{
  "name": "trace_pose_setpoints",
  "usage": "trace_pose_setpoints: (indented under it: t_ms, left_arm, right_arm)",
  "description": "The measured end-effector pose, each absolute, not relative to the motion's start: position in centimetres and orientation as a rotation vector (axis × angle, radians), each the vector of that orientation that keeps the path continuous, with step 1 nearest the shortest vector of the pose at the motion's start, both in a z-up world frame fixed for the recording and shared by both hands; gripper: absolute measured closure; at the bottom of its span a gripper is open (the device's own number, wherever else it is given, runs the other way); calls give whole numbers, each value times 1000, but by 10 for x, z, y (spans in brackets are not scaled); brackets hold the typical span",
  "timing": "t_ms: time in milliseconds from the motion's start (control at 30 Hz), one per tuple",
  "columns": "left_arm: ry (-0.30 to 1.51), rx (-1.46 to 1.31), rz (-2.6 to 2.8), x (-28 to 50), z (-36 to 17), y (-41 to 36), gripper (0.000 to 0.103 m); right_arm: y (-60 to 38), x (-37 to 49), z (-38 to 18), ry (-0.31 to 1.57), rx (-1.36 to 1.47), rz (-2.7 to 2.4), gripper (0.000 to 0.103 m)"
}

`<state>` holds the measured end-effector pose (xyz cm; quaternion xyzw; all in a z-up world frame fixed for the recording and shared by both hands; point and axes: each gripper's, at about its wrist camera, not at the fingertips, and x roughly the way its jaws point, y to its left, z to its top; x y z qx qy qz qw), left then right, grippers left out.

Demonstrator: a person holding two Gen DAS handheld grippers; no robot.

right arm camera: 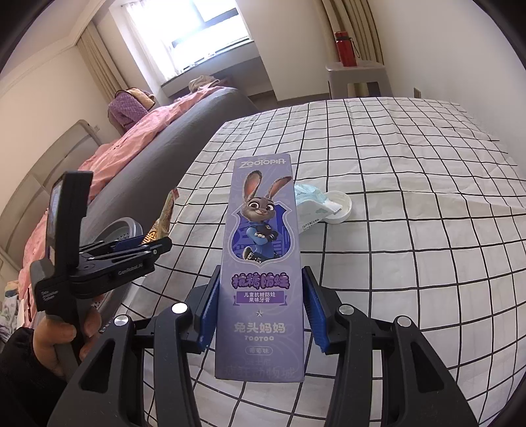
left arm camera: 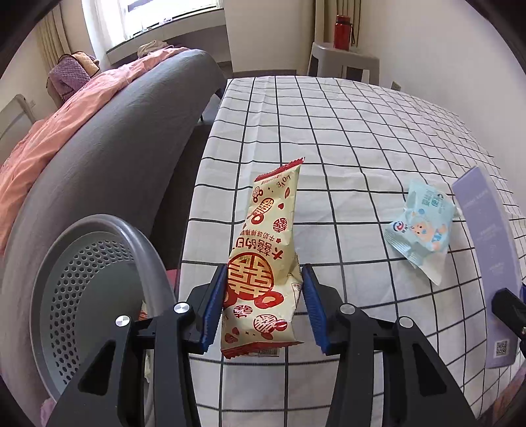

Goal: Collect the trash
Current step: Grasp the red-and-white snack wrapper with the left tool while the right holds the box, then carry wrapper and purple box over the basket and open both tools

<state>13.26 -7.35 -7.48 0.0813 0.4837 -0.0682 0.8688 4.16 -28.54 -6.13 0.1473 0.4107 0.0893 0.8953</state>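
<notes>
**Both tongs carry wrappers over the checked bench**

Left wrist view: the left tongs (left arm camera: 263, 307) stand around a cream snack wrapper with red print (left arm camera: 264, 259). The wrapper rises upright between the blue pads (left arm camera: 213, 308); the left pad lies against its edge, while at the right pad a sliver of checked cloth seems to show, so contact there is uncertain. The wrapper's top end leans away, above the white cloth with the dark grid that covers the bench (left arm camera: 361, 138). To the lower left, just beside the tongs, stands a grey perforated bin (left arm camera: 92, 279). On the cloth to the right lies a crumpled pale blue packet (left arm camera: 422, 230), and at the right edge the purple toothpaste box (left arm camera: 486, 262) shows, tilted. A grey sofa back (left arm camera: 131, 147) with pink bedding over it runs along the bench's left side. A red bottle (left arm camera: 342, 31) stands on a stool in the far corner.

Right wrist view: the right tongs (right arm camera: 261, 307) are clamped on the purple toothpaste box (right arm camera: 261, 262), both blue pads pressing its long sides; the box stands upright, with a cartoon rabbit on its face. Behind it on the cloth lie the pale blue packet (right arm camera: 310, 200) and a white round lid (right arm camera: 338, 207), touching each other. At left a hand (right arm camera: 59, 335) holds the left tongs (right arm camera: 151, 243), the cream wrapper (right arm camera: 162, 220) between them, above the bin (right arm camera: 126, 230).
</notes>
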Motion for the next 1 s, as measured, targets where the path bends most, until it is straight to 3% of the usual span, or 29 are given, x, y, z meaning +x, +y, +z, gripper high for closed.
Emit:
trace_pose_setpoints:
  t_ms: [400, 1000]
  left_arm:
    - [918, 148, -181, 69, -39, -34, 59]
    - [921, 29, -31, 35, -47, 97, 59]
  right_arm:
    - [-238, 17, -46, 851, 292, 195, 57]
    - [-114, 27, -43, 896, 145, 352, 58]
